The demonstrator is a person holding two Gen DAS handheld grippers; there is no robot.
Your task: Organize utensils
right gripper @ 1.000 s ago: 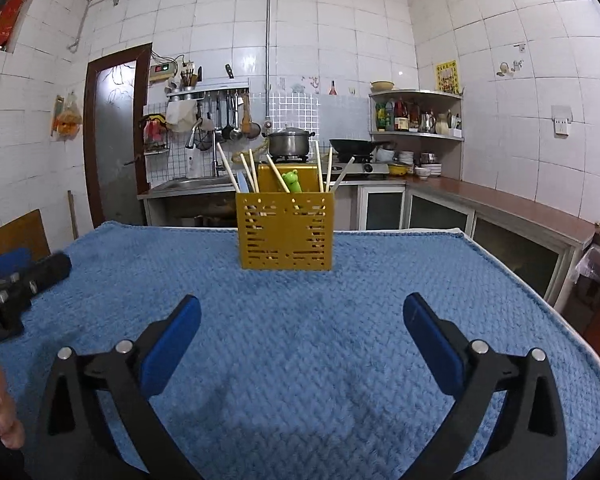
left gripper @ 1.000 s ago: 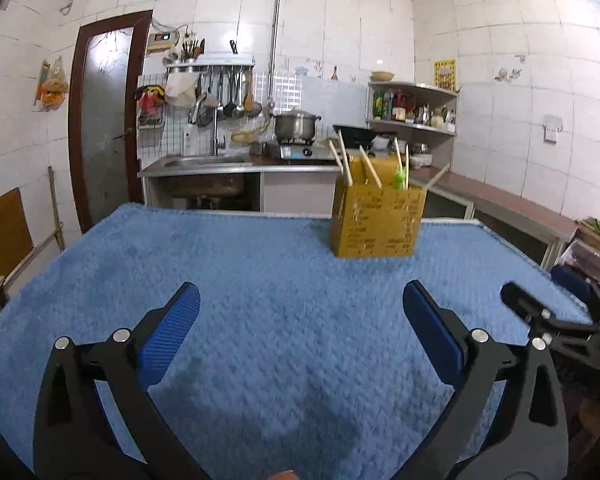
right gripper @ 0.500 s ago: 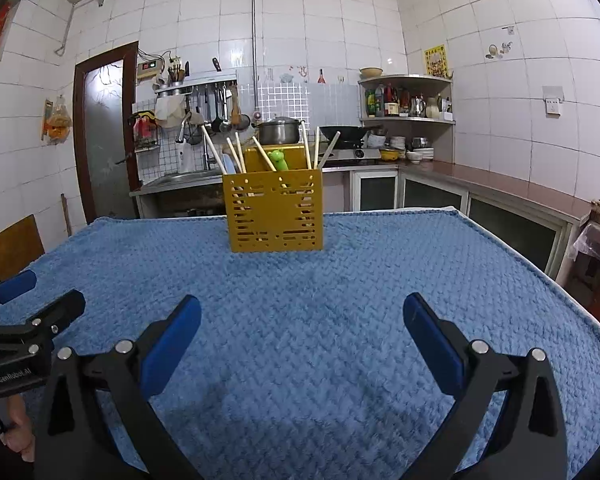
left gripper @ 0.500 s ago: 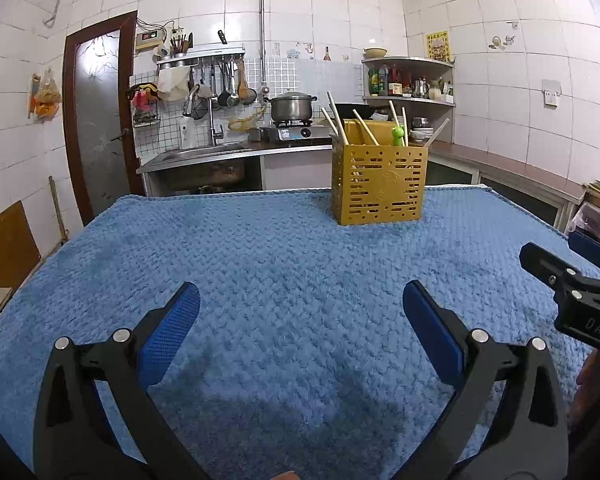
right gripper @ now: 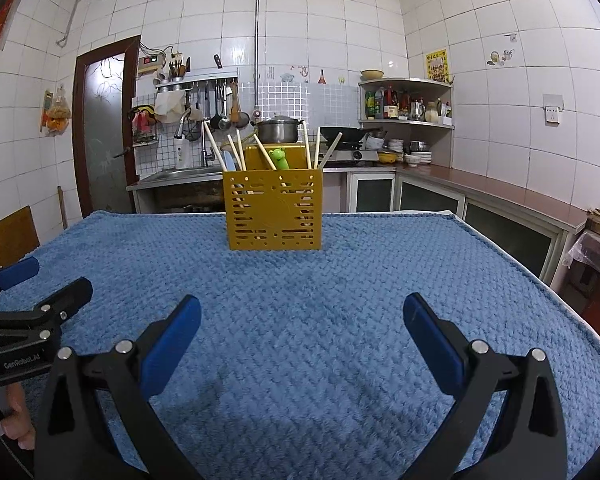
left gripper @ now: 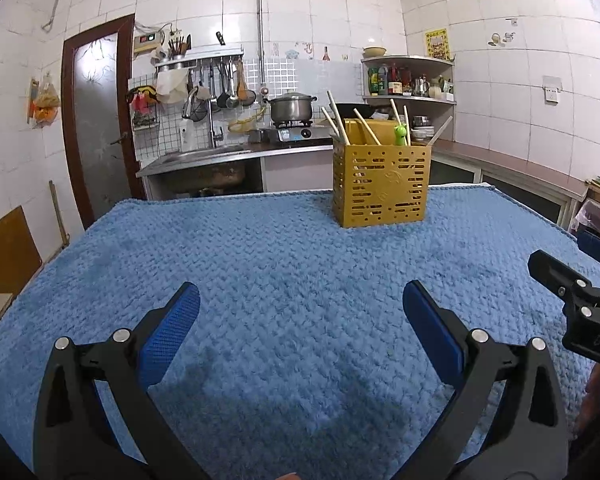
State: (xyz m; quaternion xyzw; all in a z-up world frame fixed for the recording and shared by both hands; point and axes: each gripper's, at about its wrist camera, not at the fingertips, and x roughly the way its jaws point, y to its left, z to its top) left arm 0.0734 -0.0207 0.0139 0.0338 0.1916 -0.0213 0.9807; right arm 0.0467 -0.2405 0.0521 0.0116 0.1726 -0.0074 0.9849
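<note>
Both hand-held grippers (left gripper: 300, 312) (right gripper: 302, 316) gape over bare blue cloth (right gripper: 340, 280)

From my seat, the blue cloth (right gripper: 340, 280) covering the table looks soft and matt, a plush waffle weave. Standing on it, the yellow holder (right gripper: 275, 210) reads as hard plastic with a dull sheen, pierced by slots. The chopsticks (right gripper: 214, 146) in it look like pale bare wood; the green frog-topped piece (right gripper: 278, 158) among them is probably glossy plastic, though it is too small to be sure. Behind the holder, the pot (right gripper: 278, 130) is polished metal and the wall tiles (right gripper: 500, 120) are glazed and shiny. My left gripper (left gripper: 300, 312) and right gripper (right gripper: 300, 314) have matt black frames with textured blue pads (right gripper: 172, 344).
</note>
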